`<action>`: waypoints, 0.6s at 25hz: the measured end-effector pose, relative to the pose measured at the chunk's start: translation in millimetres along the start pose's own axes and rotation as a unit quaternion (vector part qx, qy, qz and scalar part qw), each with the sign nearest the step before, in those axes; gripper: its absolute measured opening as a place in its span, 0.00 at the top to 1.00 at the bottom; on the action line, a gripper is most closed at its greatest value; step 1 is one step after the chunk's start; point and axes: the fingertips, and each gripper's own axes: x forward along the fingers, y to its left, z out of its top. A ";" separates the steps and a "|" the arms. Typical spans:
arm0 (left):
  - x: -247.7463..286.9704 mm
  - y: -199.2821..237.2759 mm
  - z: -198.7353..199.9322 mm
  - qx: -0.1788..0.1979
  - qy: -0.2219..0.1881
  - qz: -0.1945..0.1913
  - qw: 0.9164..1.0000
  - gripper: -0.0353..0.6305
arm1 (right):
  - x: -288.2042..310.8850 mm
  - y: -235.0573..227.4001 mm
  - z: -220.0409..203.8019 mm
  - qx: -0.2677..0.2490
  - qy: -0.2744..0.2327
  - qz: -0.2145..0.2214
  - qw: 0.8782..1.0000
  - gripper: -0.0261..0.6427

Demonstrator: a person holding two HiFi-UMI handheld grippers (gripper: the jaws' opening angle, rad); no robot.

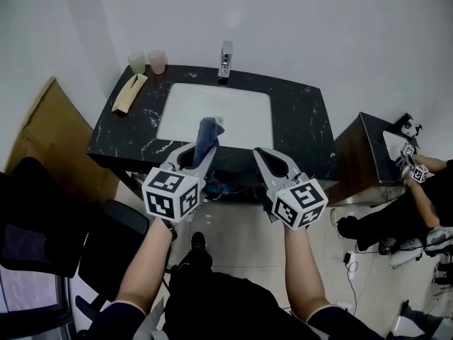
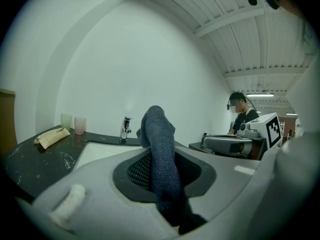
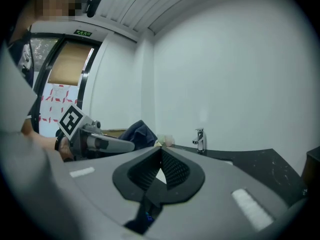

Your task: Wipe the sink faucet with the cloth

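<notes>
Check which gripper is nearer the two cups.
Left. The left gripper, clamping the blue cloth, sits at the front edge of the counter, diagonally from the cups; the right gripper, shut and empty, is farther right.

My left gripper (image 1: 200, 151) is grey, its cube (image 1: 172, 193) white with black square markers, and my right gripper (image 1: 260, 153) is coloured the same. The pads inside my jaws are black with a fine mesh pattern. The cloth (image 1: 207, 137) in my left jaws is dark blue, with a small knit texture. The sink (image 1: 212, 112) is plain white. Around the sink the countertop (image 1: 301, 122) is black with thin white veins, like marble. Behind the sink the faucet (image 1: 225, 59) is shiny silver and the wall (image 1: 318, 27) is white. Left of the sink lies a tan packet (image 1: 129, 93). At the sink's back-left corner stand a pale green cup (image 1: 136, 61) and a pink cup (image 1: 157, 61).
</notes>
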 end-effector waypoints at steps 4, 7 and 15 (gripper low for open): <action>24.8 40.2 9.1 -0.017 0.007 -0.013 1.000 0.82 | 49.9 -10.0 7.8 -0.001 0.014 -0.009 1.000 0.95; 42.2 64.3 12.5 -0.024 0.015 -0.020 0.999 0.82 | 81.2 -17.8 11.8 -0.004 0.020 -0.014 1.000 0.95; 84.1 114.3 23.6 -0.030 0.021 -0.018 0.999 0.82 | 146.0 -49.4 1.0 0.007 0.037 -0.009 0.999 0.95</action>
